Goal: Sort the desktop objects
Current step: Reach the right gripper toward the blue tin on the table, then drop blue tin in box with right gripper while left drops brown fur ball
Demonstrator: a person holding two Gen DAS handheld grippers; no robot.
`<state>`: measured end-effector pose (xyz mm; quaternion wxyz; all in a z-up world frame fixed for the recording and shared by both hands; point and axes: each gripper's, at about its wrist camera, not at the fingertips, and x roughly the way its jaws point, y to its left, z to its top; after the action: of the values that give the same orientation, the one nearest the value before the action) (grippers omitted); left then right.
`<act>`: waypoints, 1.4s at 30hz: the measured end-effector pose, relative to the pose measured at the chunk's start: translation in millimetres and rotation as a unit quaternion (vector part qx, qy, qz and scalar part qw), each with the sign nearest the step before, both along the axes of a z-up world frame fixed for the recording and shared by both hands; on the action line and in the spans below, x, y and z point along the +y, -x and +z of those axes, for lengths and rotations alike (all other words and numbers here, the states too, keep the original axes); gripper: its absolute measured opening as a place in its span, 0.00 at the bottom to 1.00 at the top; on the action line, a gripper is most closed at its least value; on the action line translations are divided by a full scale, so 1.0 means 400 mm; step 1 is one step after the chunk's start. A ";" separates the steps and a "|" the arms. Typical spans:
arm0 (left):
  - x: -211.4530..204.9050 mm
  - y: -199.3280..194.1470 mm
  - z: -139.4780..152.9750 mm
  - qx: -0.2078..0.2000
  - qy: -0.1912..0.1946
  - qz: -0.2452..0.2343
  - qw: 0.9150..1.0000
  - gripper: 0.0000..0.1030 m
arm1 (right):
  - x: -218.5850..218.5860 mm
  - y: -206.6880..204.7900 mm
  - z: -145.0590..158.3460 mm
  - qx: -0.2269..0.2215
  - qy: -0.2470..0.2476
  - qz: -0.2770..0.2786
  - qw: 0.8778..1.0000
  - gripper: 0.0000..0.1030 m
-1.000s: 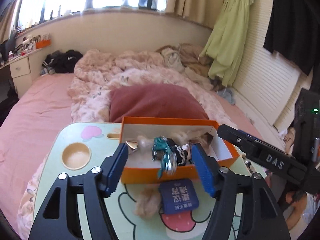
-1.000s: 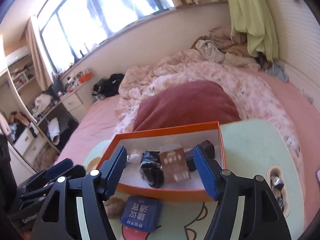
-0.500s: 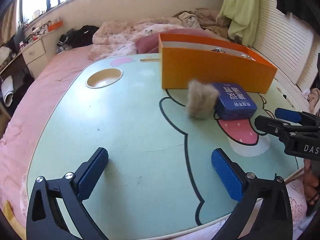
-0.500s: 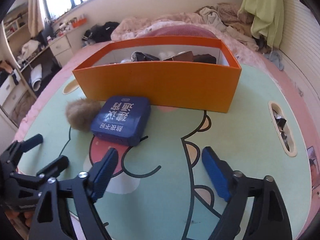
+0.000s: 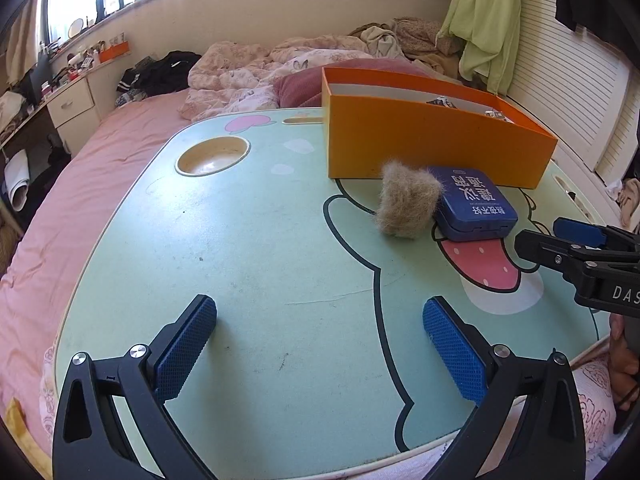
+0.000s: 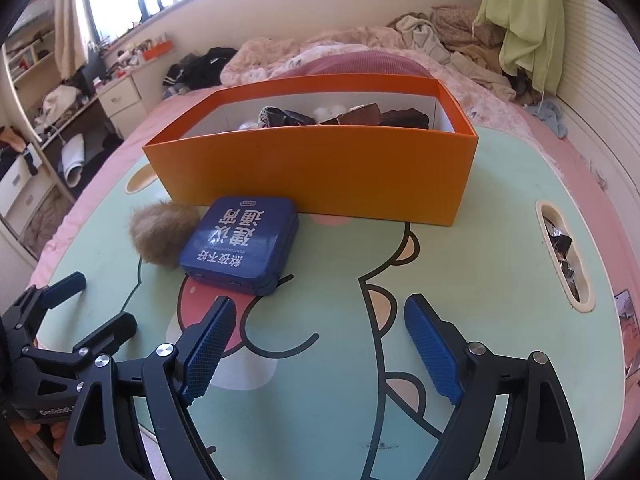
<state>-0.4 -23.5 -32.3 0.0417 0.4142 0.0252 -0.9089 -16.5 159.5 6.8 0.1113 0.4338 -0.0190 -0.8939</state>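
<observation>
An orange box (image 6: 320, 168) (image 5: 432, 148) stands at the far side of a mint-green lap table (image 5: 260, 240) (image 6: 480, 260) and holds several small items. A blue tin (image 6: 242, 246) (image 5: 470, 208) lies flat in front of the box. A tan fur ball (image 6: 162, 234) (image 5: 406, 204) touches the tin's left side. My left gripper (image 5: 320, 344) is open and empty, low over the table's near left part. My right gripper (image 6: 320, 344) is open and empty, just short of the tin; it shows in the left wrist view (image 5: 576, 248).
A round cup recess (image 5: 212, 156) sits at the table's far left. A slot (image 6: 562, 256) on the right side holds crumpled wrappers. A maroon pillow (image 6: 360, 64) and a rumpled quilt lie on the pink bed behind the box. A cluttered desk stands far left.
Both grippers have dropped from above the box to low over the table and pulled back toward the near edge. Both stay open and empty. The tin and fur ball have not moved.
</observation>
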 end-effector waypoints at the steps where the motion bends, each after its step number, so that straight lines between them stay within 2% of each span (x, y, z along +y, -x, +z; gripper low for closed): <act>1: 0.000 -0.001 0.002 0.000 0.000 0.000 1.000 1.00 | -0.001 0.001 0.000 0.000 0.000 0.000 1.000 0.84; 10: -0.004 0.002 -0.006 0.001 -0.001 -0.001 1.000 1.00 | -0.013 0.009 0.004 -0.005 -0.016 0.000 1.000 0.84; 14: -0.006 0.030 -0.051 0.001 -0.001 -0.001 1.000 1.00 | -0.041 0.040 0.023 -0.002 -0.020 0.014 1.000 0.83; 17: -0.010 0.051 -0.076 0.002 -0.001 -0.001 1.000 1.00 | -0.061 0.077 0.052 0.006 0.002 0.007 1.000 0.83; 21: -0.011 0.041 -0.056 0.002 -0.002 -0.002 1.000 1.00 | -0.112 0.109 0.074 0.027 -0.028 0.000 0.999 0.83; 23: -0.012 0.049 -0.069 0.002 -0.002 -0.002 1.000 1.00 | -0.142 0.118 0.054 0.020 -0.054 0.006 0.998 0.83; 24: -0.011 0.037 -0.050 0.001 -0.002 -0.003 1.000 1.00 | -0.151 0.124 0.034 0.008 -0.068 0.009 0.998 0.84; 28: -0.009 0.059 -0.083 0.002 -0.003 -0.003 1.000 1.00 | -0.123 0.119 0.011 -0.005 -0.031 0.003 1.000 0.85; 31: -0.006 0.056 -0.081 0.002 -0.003 -0.003 1.000 1.00 | -0.092 0.121 -0.008 -0.025 0.014 0.008 1.000 0.86; 34: -0.012 0.054 -0.073 0.002 -0.002 -0.003 1.000 1.00 | -0.130 0.116 -0.030 -0.017 -0.065 0.003 0.998 0.83; 36: -0.012 0.066 -0.091 0.002 -0.004 -0.003 1.000 1.00 | -0.153 0.111 -0.036 -0.013 -0.073 0.021 0.997 0.82; 37: -0.009 0.067 -0.095 0.002 -0.004 -0.003 1.000 1.00 | -0.160 0.110 -0.036 -0.008 -0.080 0.024 0.996 0.77; 38: -0.016 0.068 -0.087 0.003 -0.004 -0.003 1.000 1.00 | -0.163 0.107 -0.036 -0.003 -0.079 0.028 0.997 0.65; 42: -0.020 0.060 -0.079 0.003 -0.004 -0.003 1.000 1.00 | -0.142 0.105 -0.041 0.001 -0.057 0.024 0.998 0.64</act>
<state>-24.4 -31.6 -64.0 0.0369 0.4117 0.0276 -0.9101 -58.5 102.6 -9.5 0.1079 0.4388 0.0428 -0.8911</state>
